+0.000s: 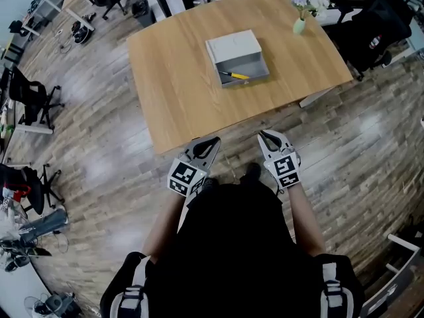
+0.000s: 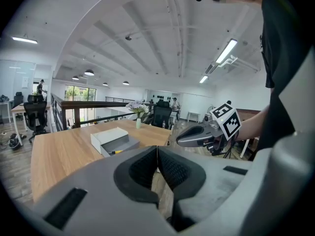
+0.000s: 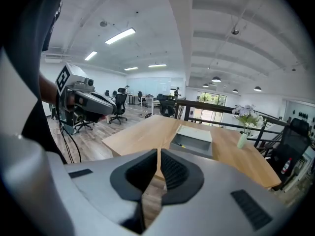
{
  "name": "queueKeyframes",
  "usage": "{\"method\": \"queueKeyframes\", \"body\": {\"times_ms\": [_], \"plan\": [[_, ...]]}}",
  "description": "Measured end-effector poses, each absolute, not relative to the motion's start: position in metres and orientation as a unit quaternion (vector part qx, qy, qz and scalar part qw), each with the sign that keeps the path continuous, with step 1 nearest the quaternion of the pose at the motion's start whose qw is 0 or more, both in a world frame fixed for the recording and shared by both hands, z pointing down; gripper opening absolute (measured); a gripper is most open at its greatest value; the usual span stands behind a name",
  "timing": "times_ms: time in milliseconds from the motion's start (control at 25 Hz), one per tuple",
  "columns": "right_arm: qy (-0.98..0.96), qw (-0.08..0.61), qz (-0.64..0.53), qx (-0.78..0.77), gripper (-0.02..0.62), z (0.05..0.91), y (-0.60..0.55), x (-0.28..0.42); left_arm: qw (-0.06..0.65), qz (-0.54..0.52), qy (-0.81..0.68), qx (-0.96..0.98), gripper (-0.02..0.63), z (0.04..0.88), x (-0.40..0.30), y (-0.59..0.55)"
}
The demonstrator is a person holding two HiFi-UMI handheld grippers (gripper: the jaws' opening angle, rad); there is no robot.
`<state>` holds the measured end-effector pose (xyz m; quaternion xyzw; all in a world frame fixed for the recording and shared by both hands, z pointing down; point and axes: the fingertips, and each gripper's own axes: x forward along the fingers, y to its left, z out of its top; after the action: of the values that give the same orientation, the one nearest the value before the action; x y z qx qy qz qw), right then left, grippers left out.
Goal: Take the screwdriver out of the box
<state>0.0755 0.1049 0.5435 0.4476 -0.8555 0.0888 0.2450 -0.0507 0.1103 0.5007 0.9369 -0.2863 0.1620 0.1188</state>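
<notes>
Left gripper [image 1: 212, 141] and right gripper [image 1: 264, 135] are held near the table [image 1: 173, 91] edge, jaws pressed together on nothing. Screwdriver [image 1: 234, 75] is seen lying in the open box [image 1: 233, 46], well apart. Task judged not started: reach, grasp and lift-out remain.

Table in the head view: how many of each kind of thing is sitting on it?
Box: 1
Screwdriver: 1
Vase of flowers: 1
Total on the table: 3
</notes>
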Motion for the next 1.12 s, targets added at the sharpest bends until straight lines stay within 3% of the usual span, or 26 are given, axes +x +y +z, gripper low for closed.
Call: {"method": "queueKeyframes", "body": {"times_ms": [1120], "plan": [[-0.892, 0.239, 0.085, 0.375, 0.035, 0.559, 0.097, 0.142, 0.123, 0.174, -0.354, 0.911, 0.021, 0.506, 0.026, 0.119]]}}
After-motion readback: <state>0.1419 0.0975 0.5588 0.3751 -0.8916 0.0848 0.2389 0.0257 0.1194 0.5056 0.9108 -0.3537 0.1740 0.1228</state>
